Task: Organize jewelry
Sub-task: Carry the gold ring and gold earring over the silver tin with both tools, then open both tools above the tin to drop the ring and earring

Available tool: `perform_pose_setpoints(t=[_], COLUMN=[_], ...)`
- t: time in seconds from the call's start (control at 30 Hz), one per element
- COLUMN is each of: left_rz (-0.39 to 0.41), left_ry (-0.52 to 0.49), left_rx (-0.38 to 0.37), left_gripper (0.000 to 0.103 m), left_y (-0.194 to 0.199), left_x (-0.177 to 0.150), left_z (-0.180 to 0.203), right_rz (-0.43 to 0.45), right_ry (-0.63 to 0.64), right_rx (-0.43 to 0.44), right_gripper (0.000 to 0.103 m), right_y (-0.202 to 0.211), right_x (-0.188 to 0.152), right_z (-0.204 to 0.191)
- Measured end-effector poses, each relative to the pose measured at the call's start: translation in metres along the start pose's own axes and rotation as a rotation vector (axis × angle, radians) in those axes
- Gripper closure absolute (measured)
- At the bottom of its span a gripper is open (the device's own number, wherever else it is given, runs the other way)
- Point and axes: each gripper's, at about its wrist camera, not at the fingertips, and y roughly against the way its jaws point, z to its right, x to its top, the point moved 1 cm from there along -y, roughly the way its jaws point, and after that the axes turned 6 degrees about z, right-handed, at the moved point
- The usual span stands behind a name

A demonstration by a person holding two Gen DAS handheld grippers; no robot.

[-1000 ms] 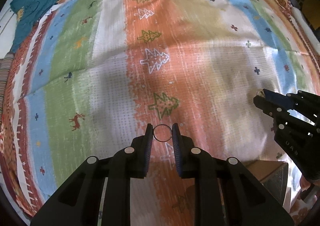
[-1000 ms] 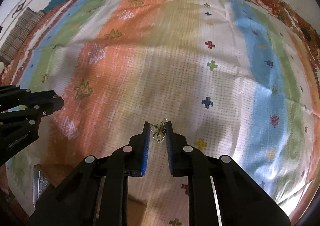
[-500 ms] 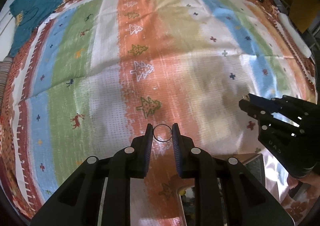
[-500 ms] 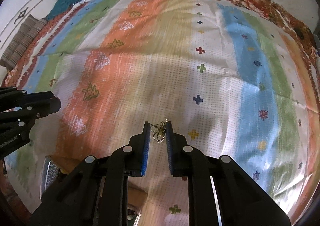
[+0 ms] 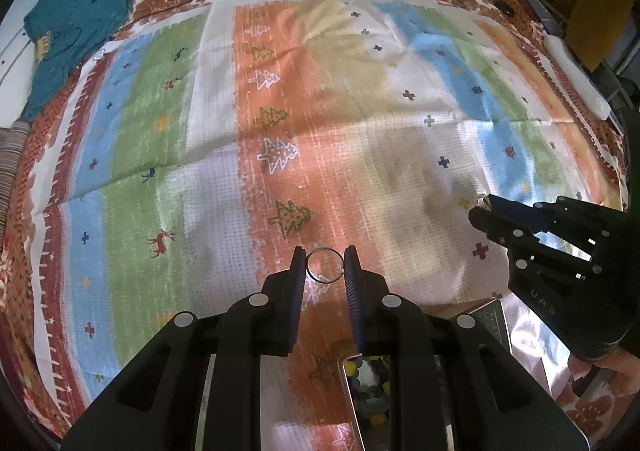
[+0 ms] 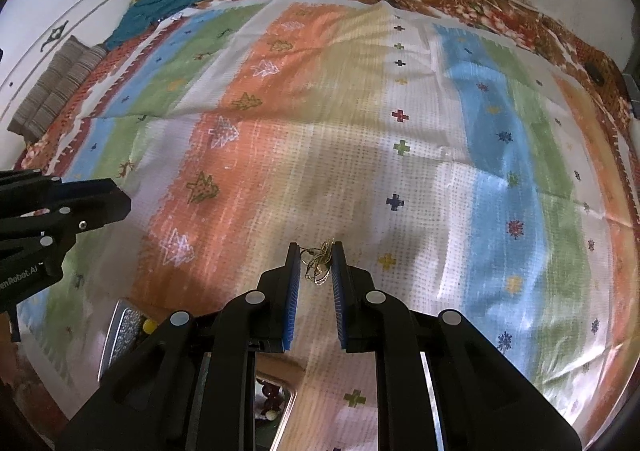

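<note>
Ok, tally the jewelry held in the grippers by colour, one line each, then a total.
Silver: 1, the ring pinched in the left gripper.
Gold: 1, the tangled gold piece pinched in the right gripper; what kind of piece it is cannot be told.
Total: 2.

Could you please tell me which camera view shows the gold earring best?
The right wrist view: the gold earring sits close up between the right gripper fingers. The left wrist view shows only a tiny glint at that gripper's tip.
</note>
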Motion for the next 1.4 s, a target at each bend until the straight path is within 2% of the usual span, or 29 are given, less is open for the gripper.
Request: perform_pose_setpoints(t=[0.57,0.97,1.27,1.4], left_rz=[0.071,0.115,0.116,0.124], left_ry=[-0.028,-0.040,-0.049,-0.050], left_rx=[-0.022,-0.052,-0.067,-0.078], left_gripper=[0.084,0.084,0.084,0.084], left_y=[0.033,0.055,0.061,0.067], left_x=[-0.017,-0.031,-0.041,-0.047], left_z=[0.016,0.028,0.034,0.038], right_rz=[0.054,0.062,0.060,0.050], right_ry=[0.016,0.037,0.052,0.049], right_rx=[0.028,0.043,0.056,0.088], right_gripper=[0.087,0.087,0.087,0.087], right_y=[0.041,0.058,0.067,0.073], right_x=[-0.018,-0.035,-0.048,-0.053], right_z=[-0.012,-0.022,-0.029,-0.030])
